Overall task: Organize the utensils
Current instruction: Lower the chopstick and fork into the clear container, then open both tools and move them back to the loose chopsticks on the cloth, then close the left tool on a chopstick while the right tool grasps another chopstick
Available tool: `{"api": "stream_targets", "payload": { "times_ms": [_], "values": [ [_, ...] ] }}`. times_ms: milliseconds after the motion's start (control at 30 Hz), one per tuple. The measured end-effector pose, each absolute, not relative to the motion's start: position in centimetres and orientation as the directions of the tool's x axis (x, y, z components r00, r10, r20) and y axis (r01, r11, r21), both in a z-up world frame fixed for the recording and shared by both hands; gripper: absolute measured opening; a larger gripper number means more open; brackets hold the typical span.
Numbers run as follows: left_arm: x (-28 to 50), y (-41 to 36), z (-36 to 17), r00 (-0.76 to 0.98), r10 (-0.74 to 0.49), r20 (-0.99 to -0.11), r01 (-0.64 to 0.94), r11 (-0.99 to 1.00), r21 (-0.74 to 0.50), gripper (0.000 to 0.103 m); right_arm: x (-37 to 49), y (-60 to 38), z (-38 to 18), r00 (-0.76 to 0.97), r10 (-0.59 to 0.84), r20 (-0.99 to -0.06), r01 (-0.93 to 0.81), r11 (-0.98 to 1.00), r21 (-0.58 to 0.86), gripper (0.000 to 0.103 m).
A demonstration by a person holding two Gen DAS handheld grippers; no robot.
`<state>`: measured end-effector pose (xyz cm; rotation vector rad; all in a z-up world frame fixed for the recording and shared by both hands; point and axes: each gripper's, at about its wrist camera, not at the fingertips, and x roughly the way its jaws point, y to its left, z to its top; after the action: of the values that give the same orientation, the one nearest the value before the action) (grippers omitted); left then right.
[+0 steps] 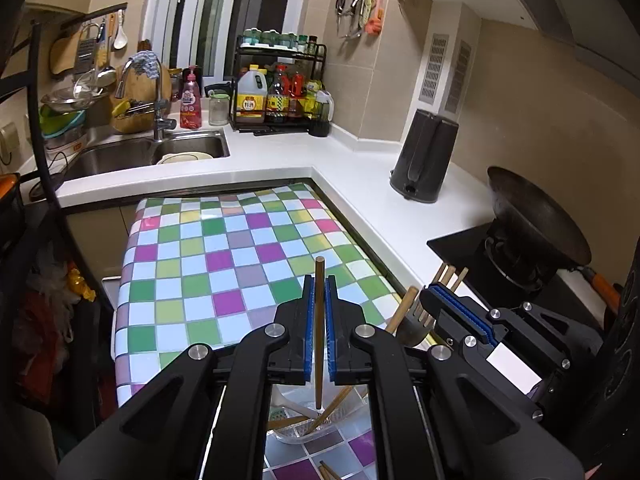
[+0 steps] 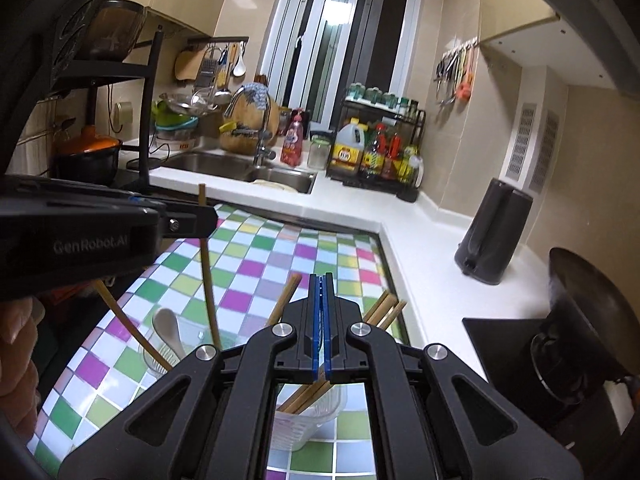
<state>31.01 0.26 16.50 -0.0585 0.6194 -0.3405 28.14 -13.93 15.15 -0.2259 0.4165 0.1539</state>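
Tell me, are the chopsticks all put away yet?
Not yet. Several chopsticks already stand in the clear cup. The left gripper is pinching one chopstick above another cup. The right gripper is shut and empty. Loose chopsticks remain on the table.

Left claw (image 1: 320,280): matte black moulded linkage arms, round silver pivot screws at each joint, triangular cut-outs in the lower arms, ribbed blue pads (image 1: 307,320) lining both fingers. Right claw (image 2: 322,280): same build, same blue pads. White rectangular patch on the right unit's side; grey "GenRobot.AI" lettering on the left unit's black housing
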Motion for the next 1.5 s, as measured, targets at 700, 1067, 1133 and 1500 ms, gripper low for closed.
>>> {"api": "stream_targets", "payload": {
  "times_ms": [700, 1067, 1133, 1500],
  "values": [
    [18.1, 1.0, 16.8, 0.865, -0.254, -0.432, 0.244, 0.967, -0.078, 0.031, 15.0, -19.2, 15.5, 0.921, 0.147, -0.362, -0.180, 0.982, -0.057, 0.033],
    [6.2, -0.7, 5.3, 0.857, -0.147, -0.494, 0.127, 0.989, -0.073, 0.015, 6.5, -20.7, 6.6, 0.865, 0.206, -0.457, -0.234, 0.972, -0.004, 0.007],
    [4.8, -1.6, 2.8, 0.837, -0.134, -0.531, 0.109, 0.991, -0.079, 0.015, 5.9, -20.3, 4.9, 0.852, 0.215, -0.478, -0.254, 0.967, -0.019, 0.007],
    [2.6, -4.1, -4.2, 0.735, -0.135, -0.664, 0.108, 0.991, -0.081, 0.031, 6.3, -19.7, -0.1, 0.747, 0.248, -0.617, -0.263, 0.962, 0.068, 0.013]
  ]
}}
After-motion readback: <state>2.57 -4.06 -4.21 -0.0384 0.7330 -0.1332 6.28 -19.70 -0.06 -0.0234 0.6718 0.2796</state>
